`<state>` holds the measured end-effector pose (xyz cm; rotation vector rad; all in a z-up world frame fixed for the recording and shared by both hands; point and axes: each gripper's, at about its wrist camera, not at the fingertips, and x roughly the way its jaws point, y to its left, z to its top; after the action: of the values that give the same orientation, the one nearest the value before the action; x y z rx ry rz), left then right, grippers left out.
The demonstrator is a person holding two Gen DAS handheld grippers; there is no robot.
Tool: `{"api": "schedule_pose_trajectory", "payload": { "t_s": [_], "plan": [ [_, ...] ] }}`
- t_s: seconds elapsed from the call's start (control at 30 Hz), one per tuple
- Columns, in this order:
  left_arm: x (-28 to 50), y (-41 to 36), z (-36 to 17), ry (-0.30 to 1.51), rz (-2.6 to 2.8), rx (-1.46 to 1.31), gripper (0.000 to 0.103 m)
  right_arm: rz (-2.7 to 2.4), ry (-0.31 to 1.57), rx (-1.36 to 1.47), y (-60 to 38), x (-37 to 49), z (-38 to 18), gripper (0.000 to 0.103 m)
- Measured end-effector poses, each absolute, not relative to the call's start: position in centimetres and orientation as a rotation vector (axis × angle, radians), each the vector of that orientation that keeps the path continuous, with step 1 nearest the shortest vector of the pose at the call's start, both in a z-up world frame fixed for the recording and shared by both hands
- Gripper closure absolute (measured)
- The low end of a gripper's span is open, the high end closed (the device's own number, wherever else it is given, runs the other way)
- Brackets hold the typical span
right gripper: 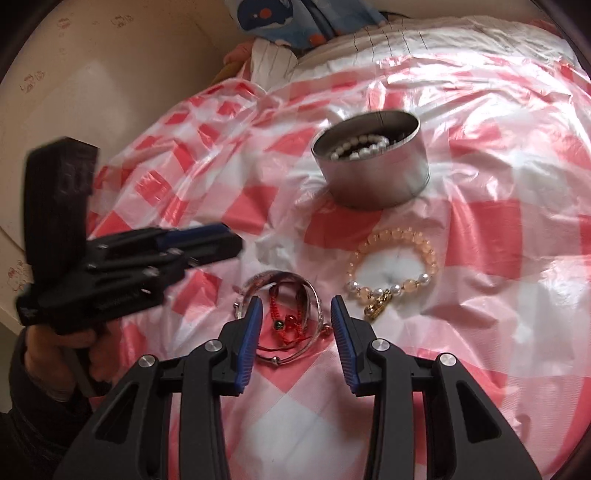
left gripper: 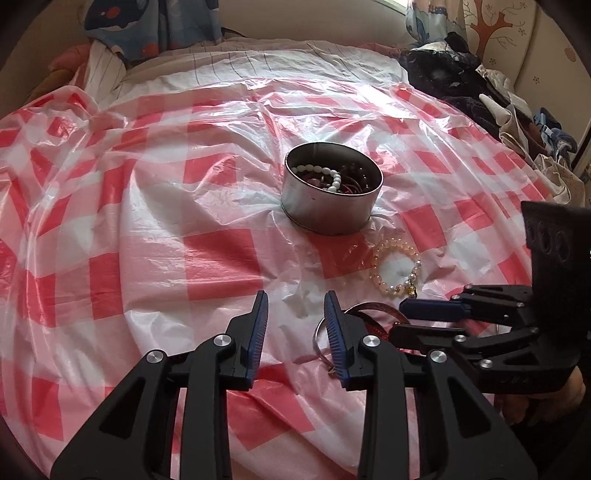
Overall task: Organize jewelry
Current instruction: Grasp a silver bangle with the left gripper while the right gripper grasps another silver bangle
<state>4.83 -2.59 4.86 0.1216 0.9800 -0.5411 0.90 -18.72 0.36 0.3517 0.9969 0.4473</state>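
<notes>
A round metal tin on the red-and-white checked plastic sheet holds a white bead bracelet and darker jewelry. A peach bead bracelet with a gold charm lies in front of the tin. A small heap of bangles and a red cord lies nearer. My right gripper is open, its fingers either side of the heap. My left gripper is open and empty, just left of the heap.
The checked sheet covers a bed. Dark clothes are piled at the far right. A striped pillow and blue patterned fabric lie at the far end. A wall stands to the left in the right wrist view.
</notes>
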Motion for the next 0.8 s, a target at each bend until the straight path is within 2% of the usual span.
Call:
{"api": "schedule_pose_trajectory", "payload": {
  "t_s": [0.1,0.33,0.57,0.63,0.67,0.8],
  "plan": [
    [4.7,-2.3,5.2,0.974,-0.544,0.124,0.071,0.436,0.992,0.327,-18.4,0.8,0.0,0.093],
    [4.4,-3.3,4.7,0.994,-0.578,0.171,0.068,0.372,0.888,0.383,-21.6,-1.7,2.7,0.096],
    [3.3,-6.0,1.9,1.046,-0.574,0.357,0.069,0.265,0.879,0.331,-23.3,-3.0,3.2,0.096],
    [3.0,-6.4,1.4,1.046,-0.574,0.396,0.076,0.247,0.887,0.311,-23.3,-3.0,3.0,0.096],
    [2.8,-6.6,1.4,1.038,-0.580,0.414,0.085,0.239,0.892,0.301,-23.3,-3.1,2.9,0.096],
    [2.6,-6.4,2.2,1.010,-0.598,0.422,0.099,0.211,0.932,0.278,-23.1,-2.6,2.0,0.095]
  ]
}}
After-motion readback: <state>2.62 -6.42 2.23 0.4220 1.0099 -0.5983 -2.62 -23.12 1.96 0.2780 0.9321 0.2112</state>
